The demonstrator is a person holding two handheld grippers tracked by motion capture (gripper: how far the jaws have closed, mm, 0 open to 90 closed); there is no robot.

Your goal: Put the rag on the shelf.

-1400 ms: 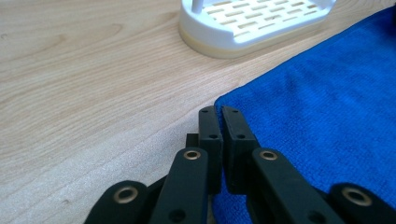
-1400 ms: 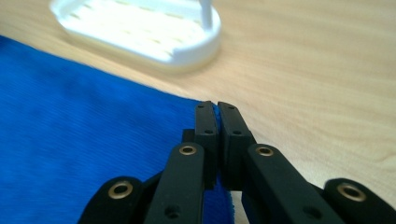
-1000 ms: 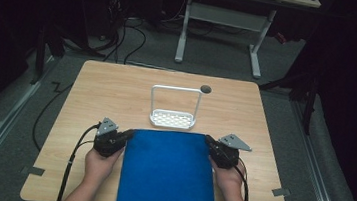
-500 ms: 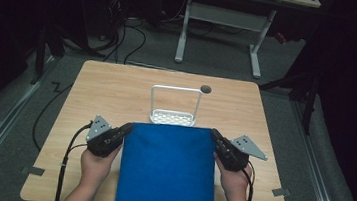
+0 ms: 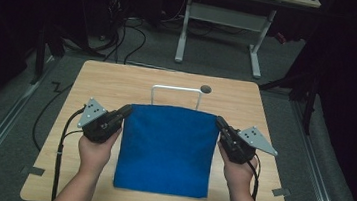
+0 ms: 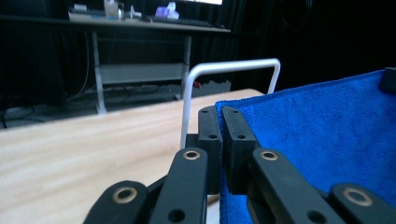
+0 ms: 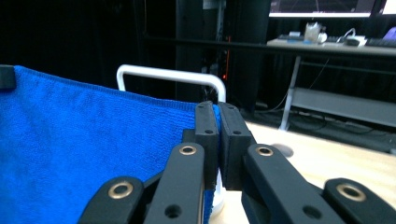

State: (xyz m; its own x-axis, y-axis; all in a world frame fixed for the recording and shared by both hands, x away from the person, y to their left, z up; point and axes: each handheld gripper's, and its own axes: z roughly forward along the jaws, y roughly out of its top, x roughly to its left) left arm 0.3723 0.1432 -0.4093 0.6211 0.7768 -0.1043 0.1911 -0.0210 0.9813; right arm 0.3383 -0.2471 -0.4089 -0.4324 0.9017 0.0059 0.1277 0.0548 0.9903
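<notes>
The blue cloth (image 5: 166,149) is pinched at both upper corners by the left hand-held gripper (image 5: 126,110) and right hand-held gripper (image 5: 220,121), top edge stretched crosswise just below the white rack (image 5: 176,91), mid-frame.

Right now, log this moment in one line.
left hand-held gripper: shut on blue cloth | right hand-held gripper: shut on blue cloth | cloth: lifted before white rack

A dark room with grey carpet (image 5: 4,157), cables (image 5: 128,37) and a white-legged desk (image 5: 225,15) beyond.
</notes>
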